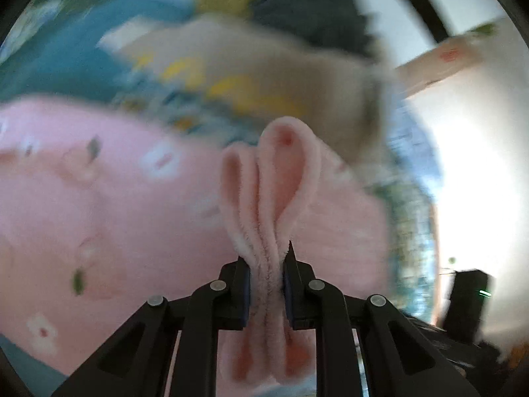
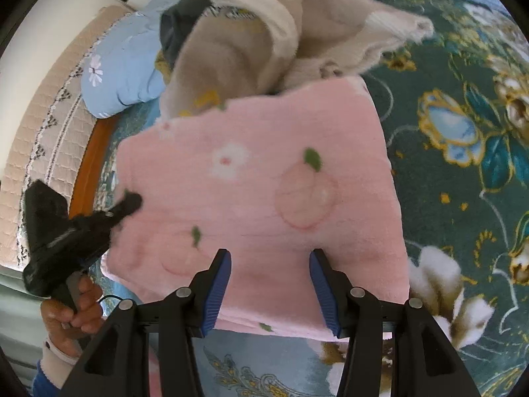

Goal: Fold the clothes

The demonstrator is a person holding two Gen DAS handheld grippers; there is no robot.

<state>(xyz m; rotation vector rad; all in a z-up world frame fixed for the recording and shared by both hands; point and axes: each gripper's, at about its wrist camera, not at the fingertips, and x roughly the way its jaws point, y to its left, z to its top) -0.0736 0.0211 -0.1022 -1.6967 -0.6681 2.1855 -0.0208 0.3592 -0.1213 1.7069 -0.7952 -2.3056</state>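
Spread across the bed is a dark green bedspread (image 2: 439, 172) with big blue and gold flowers, and a pale blue pillow (image 2: 122, 76) sits toward its far left corner, next to a cream quilted headboard (image 2: 43, 139) with an orange wooden rail below it. A pink fleece garment (image 2: 264, 198), printed with peaches, white blossoms and small green leaves, lies folded into a rough rectangle near the middle of the bedspread. Just behind it, touching its far edge, is a heap of beige fleece clothing (image 2: 264, 33) with a dark garment (image 2: 182, 26) tucked at the back.

The left gripper (image 1: 267, 264) is clenched on a bunched fold of the pink fleece garment (image 1: 99, 198); several layers stand up in loops between its jaws. From the right wrist view that same gripper (image 2: 130, 203) reaches the garment's left edge, held by a person's hand (image 2: 71, 311) in a pale cuff. The left wrist view is heavily blurred, so little else there is clear.

The right gripper (image 2: 269, 264) is released, its blue-padded fingers (image 2: 216, 287) spread wide over the garment's near edge, with pink fleece showing between them.
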